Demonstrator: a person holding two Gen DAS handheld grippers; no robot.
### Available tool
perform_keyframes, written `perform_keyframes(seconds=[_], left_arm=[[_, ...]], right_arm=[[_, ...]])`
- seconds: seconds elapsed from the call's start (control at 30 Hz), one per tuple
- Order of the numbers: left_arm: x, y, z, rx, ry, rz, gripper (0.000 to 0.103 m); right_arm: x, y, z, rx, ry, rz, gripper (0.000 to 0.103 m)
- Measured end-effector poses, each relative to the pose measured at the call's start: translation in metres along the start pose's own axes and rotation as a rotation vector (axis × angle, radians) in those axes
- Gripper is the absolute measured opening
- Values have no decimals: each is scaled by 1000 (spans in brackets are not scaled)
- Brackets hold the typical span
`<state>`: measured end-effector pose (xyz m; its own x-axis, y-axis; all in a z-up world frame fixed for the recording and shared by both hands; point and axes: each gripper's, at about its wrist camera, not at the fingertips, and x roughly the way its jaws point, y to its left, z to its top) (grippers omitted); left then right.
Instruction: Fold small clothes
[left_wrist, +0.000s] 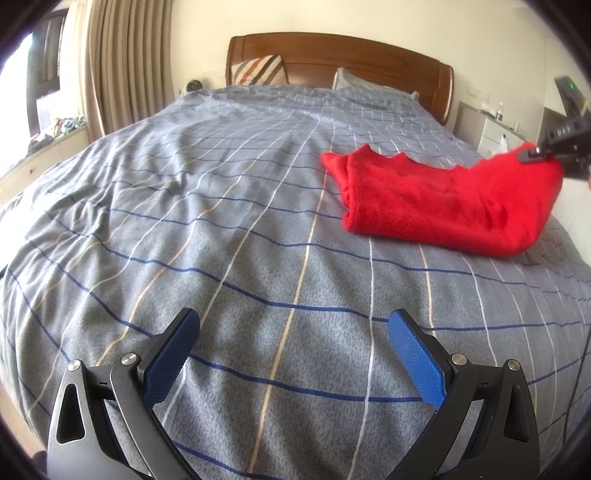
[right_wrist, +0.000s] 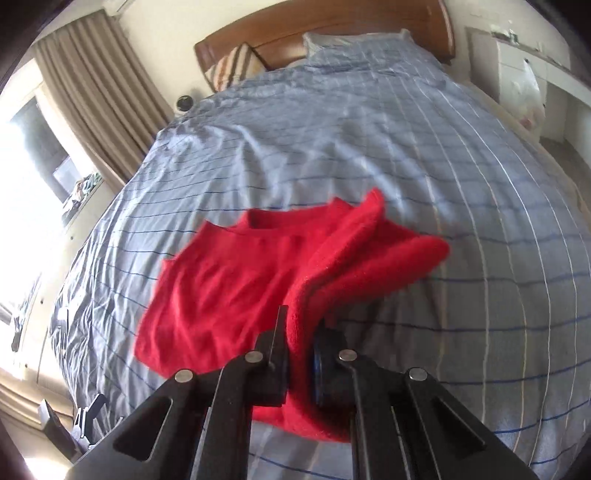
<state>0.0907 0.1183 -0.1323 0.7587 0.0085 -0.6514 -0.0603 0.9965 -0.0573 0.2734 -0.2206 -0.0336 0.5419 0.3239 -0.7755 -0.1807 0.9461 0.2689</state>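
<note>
Right wrist view: right gripper (right_wrist: 301, 354) pinches the fuzzy red knit garment's (right_wrist: 236, 280) layered edge at 6 o'clock on the grey checked bedspread (right_wrist: 369, 147); apparently partly folded. Left gripper (left_wrist: 293, 332) spread wide, empty.

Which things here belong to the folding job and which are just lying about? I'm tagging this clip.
Job:
red sweater
right gripper, shut on its edge
left gripper, open and empty
plaid duvet, the work surface

Lying about:
striped cushion
pillow
headboard
curtains
</note>
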Motion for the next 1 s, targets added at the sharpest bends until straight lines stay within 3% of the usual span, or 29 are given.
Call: perform_keyframes(seconds=[0.13, 0.27, 0.4, 0.43, 0.47, 0.53, 0.6, 0.67, 0.73, 0.83, 0.87, 0.97, 1.0], left_arm=[[6, 12, 0, -46, 31, 11, 102], [7, 30, 0, -122, 43, -1, 102], [6, 38, 1, -144, 38, 13, 102], [7, 39, 2, -146, 39, 13, 102], [7, 39, 2, -148, 41, 14, 102], [8, 40, 2, -151, 46, 16, 102], [10, 42, 3, -156, 49, 16, 102], [10, 44, 5, -162, 49, 13, 102], [11, 45, 6, -170, 50, 9, 102], [12, 46, 7, -178, 50, 2, 102], [12, 46, 6, -177, 50, 2, 102], [12, 44, 5, -169, 51, 7, 102], [13, 44, 5, -165, 51, 10, 102]], right_arm=[[34, 68, 18, -65, 36, 59, 10], [84, 123, 13, -116, 100, 76, 10], [126, 164, -5, -229, 143, 14, 10], [134, 169, -9, -245, 145, 22, 17], [140, 170, -11, -224, 164, 66, 21], [143, 162, -11, -110, 204, 261, 45], [131, 154, -11, -30, 185, 450, 47], [114, 143, -8, -11, 147, 530, 47], [99, 130, -4, -30, 100, 485, 47], [91, 119, -4, -140, 60, 243, 47], [95, 120, -5, -170, 68, 199, 47], [109, 131, -25, -259, 77, 163, 45], [115, 137, -32, -280, 75, 183, 36]])
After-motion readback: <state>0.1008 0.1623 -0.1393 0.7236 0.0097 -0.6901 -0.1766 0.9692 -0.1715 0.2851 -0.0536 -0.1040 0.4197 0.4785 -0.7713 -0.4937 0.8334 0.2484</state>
